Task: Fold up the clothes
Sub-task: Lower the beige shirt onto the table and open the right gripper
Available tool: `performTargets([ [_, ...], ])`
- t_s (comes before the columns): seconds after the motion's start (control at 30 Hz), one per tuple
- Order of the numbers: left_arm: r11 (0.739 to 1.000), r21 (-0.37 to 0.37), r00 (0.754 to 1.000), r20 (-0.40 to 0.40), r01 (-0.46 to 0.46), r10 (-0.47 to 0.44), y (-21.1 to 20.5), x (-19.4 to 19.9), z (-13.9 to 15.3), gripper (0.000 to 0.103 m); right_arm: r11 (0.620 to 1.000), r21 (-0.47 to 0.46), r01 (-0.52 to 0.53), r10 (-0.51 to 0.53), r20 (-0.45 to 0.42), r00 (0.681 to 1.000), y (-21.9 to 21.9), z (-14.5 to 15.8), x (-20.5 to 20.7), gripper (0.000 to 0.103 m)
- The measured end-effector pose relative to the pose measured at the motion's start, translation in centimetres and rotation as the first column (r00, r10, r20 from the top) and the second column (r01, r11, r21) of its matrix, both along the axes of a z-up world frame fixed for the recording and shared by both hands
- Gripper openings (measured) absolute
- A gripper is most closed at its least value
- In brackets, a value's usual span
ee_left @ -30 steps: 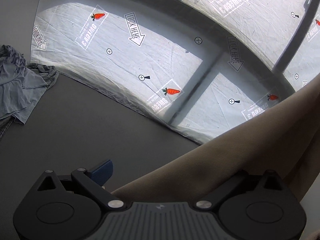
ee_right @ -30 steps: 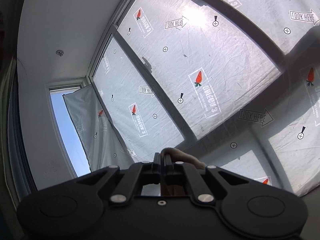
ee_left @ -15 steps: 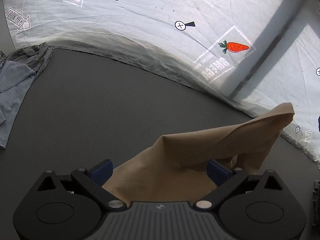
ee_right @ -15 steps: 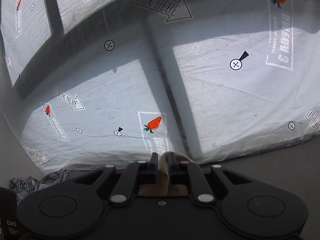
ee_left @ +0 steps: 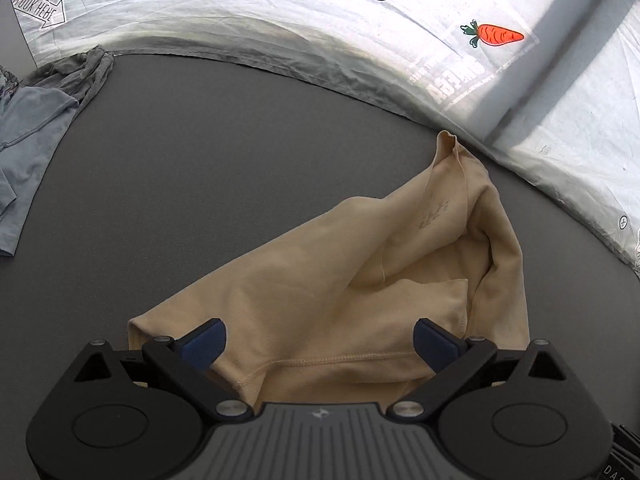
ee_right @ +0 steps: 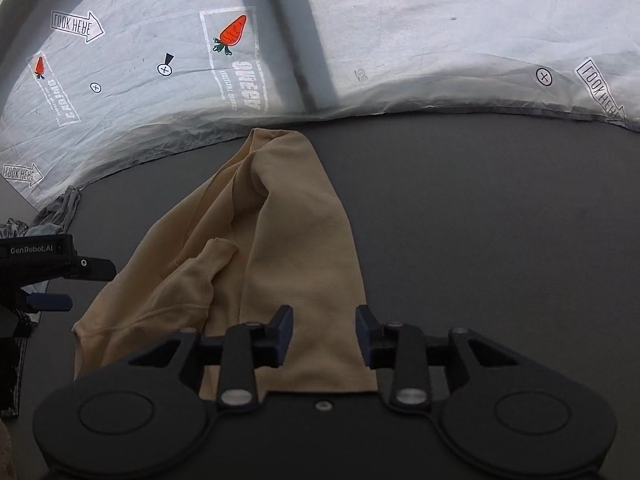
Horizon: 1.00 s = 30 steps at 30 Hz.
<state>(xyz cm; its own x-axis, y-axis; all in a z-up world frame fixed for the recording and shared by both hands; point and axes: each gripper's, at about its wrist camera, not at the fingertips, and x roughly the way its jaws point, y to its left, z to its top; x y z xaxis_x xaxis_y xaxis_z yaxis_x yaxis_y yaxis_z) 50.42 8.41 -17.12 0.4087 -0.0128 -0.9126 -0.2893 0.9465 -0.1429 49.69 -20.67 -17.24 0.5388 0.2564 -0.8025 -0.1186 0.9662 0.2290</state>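
Note:
A tan garment [ee_left: 320, 288] lies crumpled on the dark grey table [ee_left: 200, 160], one corner reaching toward the white sheet. My left gripper [ee_left: 318, 344] hovers over its near hem with the jaws wide open and nothing pinched. In the right wrist view the same tan garment [ee_right: 280, 248] stretches away from my right gripper [ee_right: 323, 336], whose jaws are opening; the cloth lies under and between them, and the pads do not press on it. The left gripper [ee_right: 48, 280] shows at the left edge of that view.
A heap of grey-blue clothes [ee_left: 36, 120] lies at the table's left end, also seen as grey-blue clothes [ee_right: 56, 212]. A white printed sheet [ee_left: 360, 40] with carrots and arrows hangs behind the table's far edge [ee_right: 440, 116].
Both grippers came down from pointing at the sheet to the table. The tan garment dropped onto the table. The right gripper went from shut on the cloth to parted; the left stayed open.

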Motion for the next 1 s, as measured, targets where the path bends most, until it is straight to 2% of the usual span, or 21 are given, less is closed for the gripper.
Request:
performTargets([
  [0.1,1.0,0.022,0.999,-0.036,-0.005,0.005,0.2,-2.6,-0.7,0.099,0.998,-0.051,-0.024,0.022,-0.047,0.999,-0.5,-1.7,-2.7,0.044],
  [0.2,0.999,0.041,0.996,-0.088,-0.011,0.014,0.4,-5.8,-1.9,0.099,0.999,-0.03,-0.035,0.032,-0.097,0.995,-1.3,-2.9,-5.1,0.049],
  [0.23,0.999,0.047,0.994,-0.104,-0.014,0.019,0.4,-6.6,-2.2,0.099,0.999,-0.02,-0.037,0.034,-0.113,0.993,-1.5,-3.3,-5.8,0.054],
  [0.33,0.997,0.062,0.985,-0.166,-0.038,0.048,0.4,-9.6,-3.7,0.099,0.998,-0.019,-0.055,0.052,-0.145,0.988,-1.9,-4.3,-7.8,0.056],
  [0.43,0.998,0.057,0.977,-0.205,-0.041,0.052,0.0,-12.3,-5.0,0.1,0.993,-0.019,-0.113,0.108,-0.168,0.98,-1.7,-5.0,-9.3,0.06],
  [0.53,0.998,0.066,0.974,-0.223,-0.013,0.028,-0.8,-13.5,-5.8,0.1,0.986,-0.047,-0.163,0.155,-0.14,0.978,-1.4,-5.0,-10.2,0.059],
  [0.6,0.997,0.082,0.973,-0.229,0.007,0.012,-1.4,-13.8,-6.1,0.102,0.974,-0.083,-0.209,0.198,-0.128,0.972,-1.2,-4.9,-10.4,0.037],
  [0.63,0.996,0.087,0.972,-0.234,0.017,0.004,-1.5,-13.8,-6.3,0.103,0.97,-0.086,-0.226,0.215,-0.124,0.969,-1.5,-4.8,-10.3,0.013],
  [0.67,0.996,0.091,0.971,-0.239,0.026,-0.003,-1.7,-13.8,-6.5,0.103,0.967,-0.085,-0.24,0.229,-0.12,0.966,-1.8,-4.7,-10.1,0.002],
  [0.73,0.993,0.106,0.97,-0.244,0.046,-0.019,-1.9,-13.8,-6.7,0.103,0.982,-0.022,-0.188,0.186,-0.066,0.98,-3.4,-3.4,-9.8,0.002],
  [0.8,0.993,0.106,0.971,-0.237,0.047,-0.021,-1.8,-13.9,-6.7,0.103,0.985,-0.055,-0.164,0.165,0.015,0.986,-4.7,-1.5,-9.6,0.002],
  [0.9,0.994,0.1,0.973,-0.229,0.047,-0.022,-1.6,-14.1,-6.6,0.103,0.96,-0.277,-0.046,0.097,0.173,0.98,-7.3,2.1,-8.1,0.002],
  [0.93,0.994,0.102,0.973,-0.23,0.048,-0.023,-1.5,-14.1,-6.6,0.103,0.939,-0.343,0.03,0.046,0.213,0.976,-8.6,2.7,-7.3,0.002],
  [1.0,0.993,0.105,0.972,-0.232,0.05,-0.024,-1.5,-14.1,-6.5,0.103,0.87,-0.456,0.185,-0.047,0.297,0.954,-11.1,4.0,-5.8,0.002],
])
